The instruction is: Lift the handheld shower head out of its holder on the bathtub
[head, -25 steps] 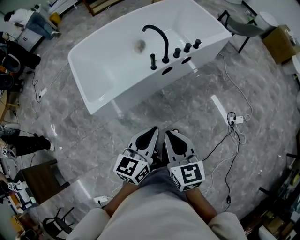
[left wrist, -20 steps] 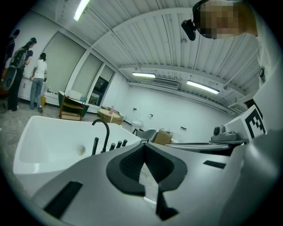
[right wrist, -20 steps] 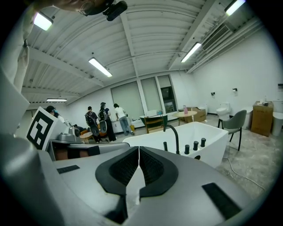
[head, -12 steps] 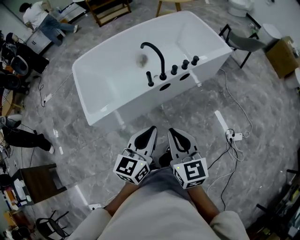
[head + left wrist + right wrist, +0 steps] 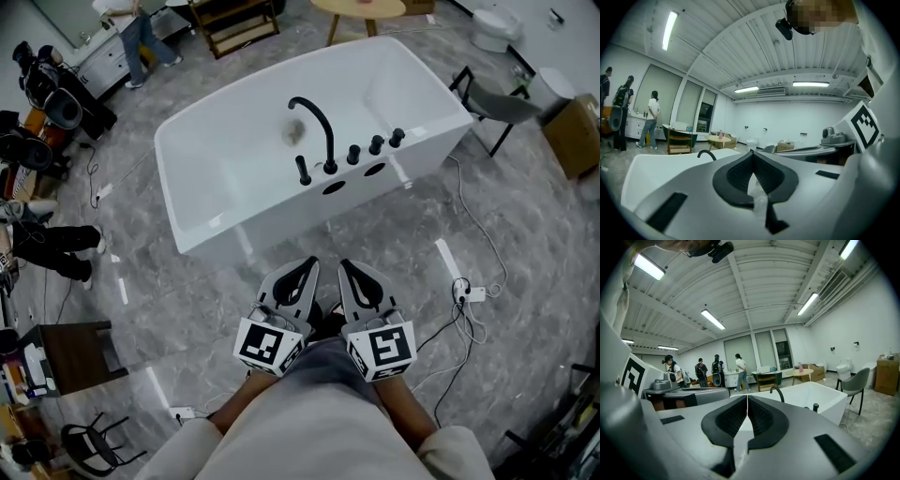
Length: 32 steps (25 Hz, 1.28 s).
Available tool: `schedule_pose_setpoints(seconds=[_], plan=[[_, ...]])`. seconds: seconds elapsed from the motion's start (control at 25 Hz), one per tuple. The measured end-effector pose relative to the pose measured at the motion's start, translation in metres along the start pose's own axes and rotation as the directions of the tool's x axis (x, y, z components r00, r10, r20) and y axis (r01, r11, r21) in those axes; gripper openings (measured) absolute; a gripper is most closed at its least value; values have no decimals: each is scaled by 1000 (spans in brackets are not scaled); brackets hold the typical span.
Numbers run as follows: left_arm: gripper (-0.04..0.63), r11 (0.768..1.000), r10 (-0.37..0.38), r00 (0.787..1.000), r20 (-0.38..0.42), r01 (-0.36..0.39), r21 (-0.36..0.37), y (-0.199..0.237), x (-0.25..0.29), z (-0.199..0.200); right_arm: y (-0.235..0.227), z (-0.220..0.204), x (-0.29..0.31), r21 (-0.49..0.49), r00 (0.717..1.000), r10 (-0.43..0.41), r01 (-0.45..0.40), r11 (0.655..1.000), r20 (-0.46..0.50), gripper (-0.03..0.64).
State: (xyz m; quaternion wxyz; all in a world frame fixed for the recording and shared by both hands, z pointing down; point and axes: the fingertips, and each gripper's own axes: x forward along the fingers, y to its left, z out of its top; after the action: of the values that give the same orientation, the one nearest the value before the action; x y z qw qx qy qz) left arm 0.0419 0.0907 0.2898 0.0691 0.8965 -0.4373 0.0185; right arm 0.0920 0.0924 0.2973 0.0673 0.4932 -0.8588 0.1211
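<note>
The white bathtub (image 5: 216, 202) stands on the grey floor ahead of me. On its near rim a black curved spout (image 5: 315, 117) rises, and the black handheld shower head (image 5: 303, 171) stands upright in its holder just left of the spout's base. Three black knobs (image 5: 376, 145) follow to the right. My left gripper (image 5: 307, 267) and right gripper (image 5: 349, 269) are side by side close to my body, well short of the tub. Both are shut with nothing between their jaws. The left gripper (image 5: 753, 159) view shows the spout (image 5: 707, 153) beyond it. The right gripper (image 5: 747, 399) view shows the spout (image 5: 777, 391) too.
A grey chair (image 5: 497, 101) stands right of the tub. A power strip with cables (image 5: 473, 292) lies on the floor at right. A round wooden table (image 5: 356, 7) is beyond the tub. People and equipment (image 5: 42, 94) fill the far left, and a dark low table (image 5: 66, 352) is near left.
In the head view the tub has slid lower and slightly right, a little nearer. Both grippers stay shut and side by side, edging forward toward it.
</note>
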Motion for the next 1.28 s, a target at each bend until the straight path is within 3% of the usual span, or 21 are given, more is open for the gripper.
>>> schedule_pose_setpoints(seconds=[0.64, 1.28], plan=[[5, 996, -16, 996, -89, 8, -89, 20, 47, -26, -30, -13, 38, -5, 995, 24, -25, 1000, -96, 20], [6, 991, -27, 993, -116, 11, -137, 84, 105, -24, -53, 0, 120, -2, 990, 42, -43, 999, -138, 20]])
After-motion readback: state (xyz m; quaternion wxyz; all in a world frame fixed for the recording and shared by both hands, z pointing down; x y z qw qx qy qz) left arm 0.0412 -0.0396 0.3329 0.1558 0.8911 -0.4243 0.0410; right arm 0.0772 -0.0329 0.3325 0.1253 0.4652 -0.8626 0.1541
